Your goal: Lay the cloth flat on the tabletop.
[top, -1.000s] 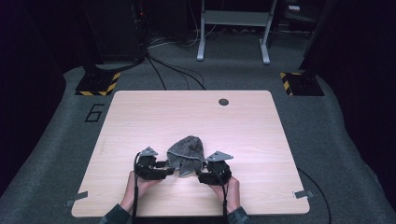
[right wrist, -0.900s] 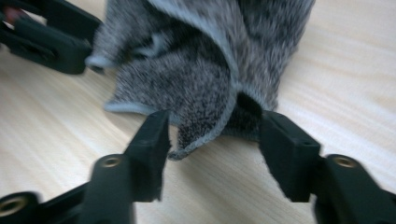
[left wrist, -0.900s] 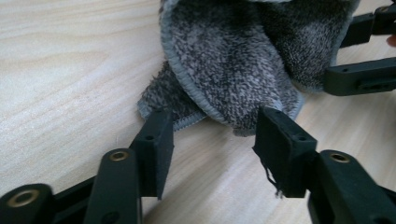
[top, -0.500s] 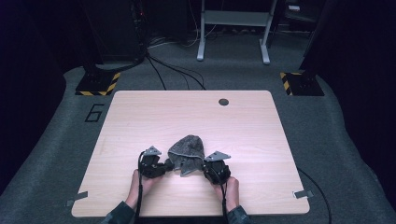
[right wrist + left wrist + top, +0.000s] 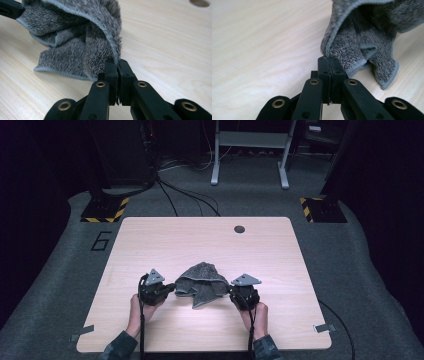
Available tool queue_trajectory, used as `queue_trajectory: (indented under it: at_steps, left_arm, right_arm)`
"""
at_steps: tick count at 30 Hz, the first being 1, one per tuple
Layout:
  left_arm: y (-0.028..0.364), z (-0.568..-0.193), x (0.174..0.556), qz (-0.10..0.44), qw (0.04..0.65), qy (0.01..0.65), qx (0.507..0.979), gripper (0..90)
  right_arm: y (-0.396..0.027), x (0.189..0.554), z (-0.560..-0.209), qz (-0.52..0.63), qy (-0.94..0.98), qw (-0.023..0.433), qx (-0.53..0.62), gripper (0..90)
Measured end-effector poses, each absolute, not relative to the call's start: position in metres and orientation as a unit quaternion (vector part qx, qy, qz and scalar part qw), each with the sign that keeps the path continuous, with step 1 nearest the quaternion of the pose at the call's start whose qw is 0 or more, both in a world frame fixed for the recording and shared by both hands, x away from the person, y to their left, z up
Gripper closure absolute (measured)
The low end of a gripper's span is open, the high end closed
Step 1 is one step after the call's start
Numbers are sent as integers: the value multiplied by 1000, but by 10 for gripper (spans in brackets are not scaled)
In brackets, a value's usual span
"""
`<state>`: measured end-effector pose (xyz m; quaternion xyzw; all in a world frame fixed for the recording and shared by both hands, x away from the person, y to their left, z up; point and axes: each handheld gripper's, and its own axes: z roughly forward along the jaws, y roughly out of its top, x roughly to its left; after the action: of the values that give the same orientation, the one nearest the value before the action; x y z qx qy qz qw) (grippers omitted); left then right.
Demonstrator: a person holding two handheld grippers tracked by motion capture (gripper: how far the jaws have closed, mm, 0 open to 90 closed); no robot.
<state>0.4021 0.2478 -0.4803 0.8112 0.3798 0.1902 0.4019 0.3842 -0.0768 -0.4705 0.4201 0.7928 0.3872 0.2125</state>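
High view, near to far: two hands at the table's [image 5: 150, 330] near edge. Left gripper [image 5: 169, 289], jaws just clamped tight on the grey towel's [image 5: 201, 281] hem at its 9 o'clock side. Right gripper [image 5: 232, 292], jaws likewise just pinched on the hem at 3 o'clock. Towel bunched between both, draped onto the wood near centre. Farther off, at 12 o'clock, a round hole [image 5: 239, 229].

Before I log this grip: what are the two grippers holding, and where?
Both hold the grey fluffy towel: left gripper and right gripper each pinch its hemmed edge, on opposite sides.
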Motion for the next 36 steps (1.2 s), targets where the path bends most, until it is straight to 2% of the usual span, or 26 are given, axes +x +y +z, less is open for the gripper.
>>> queue_trajectory:
  at_steps: [3,6,9,11,15,17,21,23,26,29,34,36]
  left_arm:
    - [251,-468,402,219,388,364,818,894]
    - [252,-467,404,216,375,360,826,893]
    - [252,-482,409,190,361,365,837,890]
    - [254,-495,411,156,375,382,830,871]
    - [256,-496,410,139,396,403,814,715]
    - [258,-492,409,129,402,416,805,588]
    - [256,-492,414,113,407,423,802,430]
    - [252,-495,418,106,407,428,800,376]
    - [247,-501,423,89,399,432,804,357]
    - [240,-506,425,84,384,421,818,401]
    - [232,-508,422,97,373,406,829,688]
    - [231,-502,418,124,372,392,832,758]
  right_arm:
    - [-82,385,-460,397,788,214,419,880]
    - [-84,385,-458,399,786,214,422,881]
    - [-82,386,-465,388,795,204,419,882]
    - [-76,386,-473,376,804,195,416,882]
    - [-72,385,-474,375,807,191,414,882]
    - [-72,386,-472,376,808,198,407,882]
    - [-73,387,-470,377,805,196,415,882]
    - [-73,388,-471,378,804,197,414,882]
    - [-74,389,-471,377,805,199,412,882]
    - [-75,390,-471,378,801,199,419,882]
    - [-80,391,-471,380,797,203,423,883]
    - [-84,392,-468,385,792,206,427,882]
